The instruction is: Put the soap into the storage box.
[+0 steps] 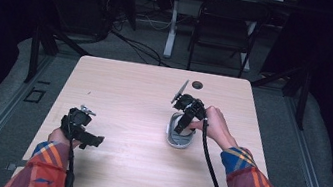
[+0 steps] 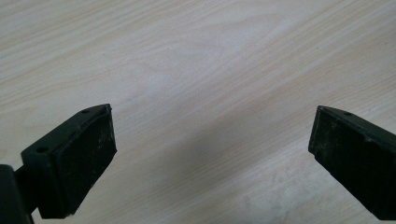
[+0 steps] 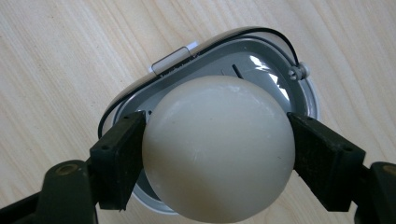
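A cream, egg-like ball sits between the two black pads of my right gripper, which is shut on it. Right beneath the ball lies a grey, rounded open case with a clear rim and a thin black cord along its edge. From the high view, the right gripper points down over that case, right of the table's middle. My left gripper rests near the front left of the table. Its jaws stand wide open over bare wood with nothing between them.
The light wooden table has a round cable hole near its far edge. Behind the table stand a dark folding chair and a white desk leg. Cables lie on the floor.
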